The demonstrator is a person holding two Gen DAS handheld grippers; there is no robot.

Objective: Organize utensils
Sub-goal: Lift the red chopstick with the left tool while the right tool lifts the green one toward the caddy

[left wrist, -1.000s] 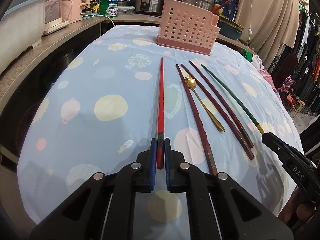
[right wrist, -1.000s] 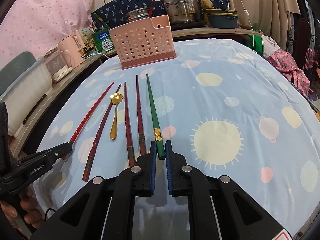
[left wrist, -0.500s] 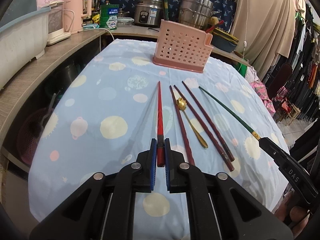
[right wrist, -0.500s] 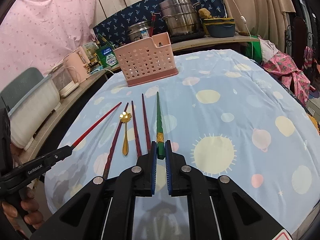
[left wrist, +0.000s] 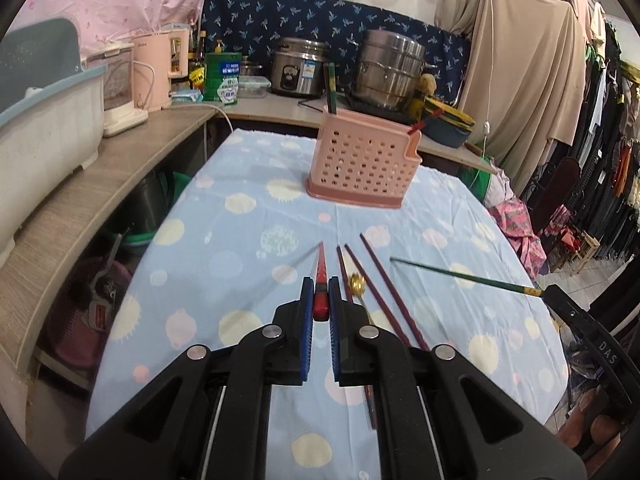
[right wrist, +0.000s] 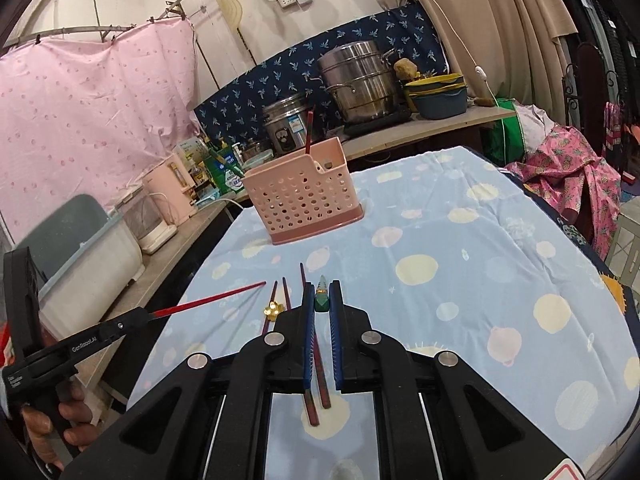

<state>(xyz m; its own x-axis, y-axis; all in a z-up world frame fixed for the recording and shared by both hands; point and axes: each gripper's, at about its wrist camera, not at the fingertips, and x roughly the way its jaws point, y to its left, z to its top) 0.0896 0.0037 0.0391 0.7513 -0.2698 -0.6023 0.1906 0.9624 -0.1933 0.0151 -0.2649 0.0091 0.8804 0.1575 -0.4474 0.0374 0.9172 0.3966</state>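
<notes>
Chopsticks come first in the left wrist view: the left gripper (left wrist: 321, 307) pinches the thick end of a red chopstick (left wrist: 321, 280) between its blue pads, and the stick points away over the blue spotted tablecloth (left wrist: 240, 264), off the surface, toward the pink perforated basket (left wrist: 362, 164) standing at the far end of the table. Just right of it, three dark maroon chopsticks (left wrist: 384, 284) lie on the cloth side by side, with a small gold spoon (left wrist: 357, 284) among them, its bowl toward the basket. Farther right, a green chopstick (left wrist: 460, 275) hangs slanting above the cloth, its gold-banded end held in the tip of the right gripper (left wrist: 554, 294) at the right edge. A green stick and a red one already stand in the basket.

From the right wrist view, the right gripper (right wrist: 321, 304) is pressed onto the green chopstick (right wrist: 321, 294), seen end-on between the pads. Beneath it the maroon chopsticks (right wrist: 320, 376) lie on the cloth, the gold spoon (right wrist: 272, 310) just to their left. At the left, the left gripper (right wrist: 142, 317) holds the red chopstick (right wrist: 208, 300), which angles right above the table. The basket (right wrist: 304, 196) stands at the far side, a red stick upright inside.
</notes>
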